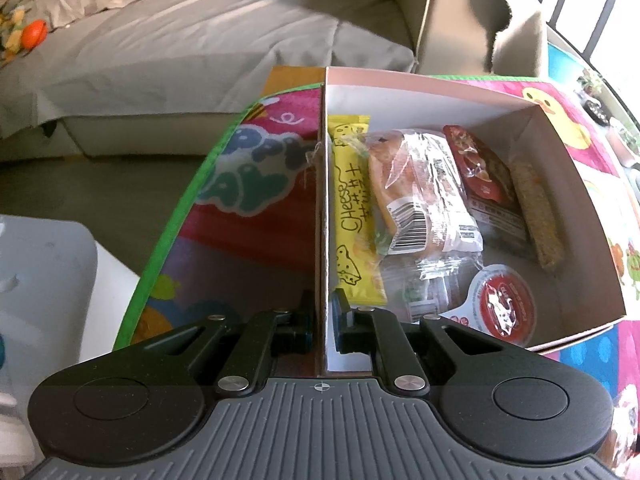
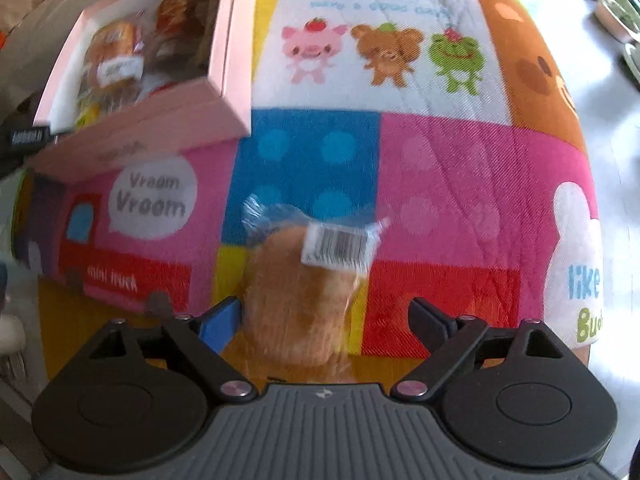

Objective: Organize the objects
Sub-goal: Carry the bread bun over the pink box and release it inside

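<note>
My left gripper (image 1: 322,320) pinches the box wall (image 1: 321,216), while my right gripper (image 2: 324,320), jaws wide, straddles the wrapped bun (image 2: 296,300): light, squashy, slippery film, so I'd grip its middle gently.

The left gripper (image 1: 321,320) is showing a grey ribbed housing along the near edge, with a small crosshair mark at its middle. 2 round black discs are flanking it, and matte black link arms with silver rivets are running toward the fingers (image 1: 343,320), which are carrying bluish pads. The right gripper (image 2: 324,320) is wearing the same ribbed grey housing, black discs and riveted links, its left finger showing a bright blue pad (image 2: 218,326).
</note>
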Demonstrator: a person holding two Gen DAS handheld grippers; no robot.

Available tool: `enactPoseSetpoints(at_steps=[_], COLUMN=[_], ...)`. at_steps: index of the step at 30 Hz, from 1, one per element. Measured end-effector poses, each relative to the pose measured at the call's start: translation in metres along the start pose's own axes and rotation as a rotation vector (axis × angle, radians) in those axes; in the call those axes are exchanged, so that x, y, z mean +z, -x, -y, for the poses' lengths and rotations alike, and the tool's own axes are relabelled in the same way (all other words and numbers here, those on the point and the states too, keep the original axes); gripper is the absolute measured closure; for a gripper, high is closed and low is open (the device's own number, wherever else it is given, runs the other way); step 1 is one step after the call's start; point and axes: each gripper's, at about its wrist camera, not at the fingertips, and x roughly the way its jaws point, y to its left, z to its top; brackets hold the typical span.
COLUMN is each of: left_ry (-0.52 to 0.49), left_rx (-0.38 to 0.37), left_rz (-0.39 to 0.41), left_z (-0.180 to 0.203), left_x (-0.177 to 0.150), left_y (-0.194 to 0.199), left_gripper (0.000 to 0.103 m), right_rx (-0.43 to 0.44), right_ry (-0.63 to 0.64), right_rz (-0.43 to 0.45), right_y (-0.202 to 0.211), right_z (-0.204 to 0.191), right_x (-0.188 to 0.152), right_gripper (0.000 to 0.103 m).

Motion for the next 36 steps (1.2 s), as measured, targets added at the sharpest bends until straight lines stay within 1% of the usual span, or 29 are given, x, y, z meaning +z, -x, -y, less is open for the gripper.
enactPoseSetpoints(at_steps=[5, 8, 11, 12, 13, 17, 20, 22, 24, 25, 27, 28, 31, 32, 36], left_ry=[0.005, 0.0, -0.003, -0.004, -0.005, -0.018, -0.028, -0.022, -0.013, -0.011, -0.013, -0.018, -0.027, -0.03, -0.049], left_rx=[-0.001, -0.003, -0.018, -0.023, -0.027, -0.056, -0.081, -0.092, -0.108, -0.11, -0.119, -0.123, -0.15, -0.16, -0.192], left_rz=[-0.007, -0.01, -0.013, -0.014, -0.014, -0.022, -0.03, -0.037, -0.045, -0.05, -0.06, -0.063, -0.082, -0.091, -0.11], left_z=[0.0, 0.0, -0.001, -0.001, -0.002, -0.006, -0.008, -0.01, -0.012, -0.012, -0.013, -0.013, -0.016, -0.017, -0.019], left_x=[0.0, 0.0, 0.0, 0.0, 0.0, 0.001, 0.002, 0.002, 0.002, 0.003, 0.004, 0.004, 0.006, 0.007, 0.009], left_y=[-0.001, -0.001, -0.002, -0.002, -0.002, -0.002, -0.003, -0.004, -0.005, -0.005, -0.006, -0.007, -0.009, -0.009, -0.01], left_gripper=[0.092, 0.092, 0.092, 0.092, 0.092, 0.092, 0.092, 0.092, 0.092, 0.092, 0.092, 0.092, 0.09, 0.09, 0.089], right_rx=[-0.016, -0.023, -0.044, -0.05, -0.051, -0.064, -0.045, -0.016, -0.012, -0.016, -0.009, -0.003, 0.008, 0.006, -0.003], right_ry=[0.035, 0.075, 0.149, 0.163, 0.168, 0.173, 0.163, 0.157, 0.172, 0.183, 0.179, 0.176, 0.163, 0.186, 0.21], right_rz=[-0.012, 0.014, 0.048, 0.053, 0.047, 0.036, 0.013, -0.016, -0.025, -0.021, 0.013, 0.038, 0.149, 0.189, 0.327], right_y=[-0.006, -0.004, -0.001, -0.001, -0.001, -0.002, 0.004, 0.012, 0.024, 0.031, 0.052, 0.062, 0.098, 0.104, 0.131], right_z=[0.002, -0.002, -0.012, -0.015, -0.018, -0.025, -0.033, -0.041, -0.05, -0.055, -0.063, -0.069, -0.086, -0.09, -0.111], right_x=[-0.005, -0.003, -0.001, -0.001, -0.001, -0.003, -0.007, -0.011, -0.015, -0.008, -0.001, 0.019, 0.046, 0.052, 0.08], right_gripper=[0.013, 0.014, 0.029, 0.04, 0.045, 0.047, 0.047, 0.047, 0.047, 0.047, 0.047, 0.047, 0.047, 0.047, 0.047])
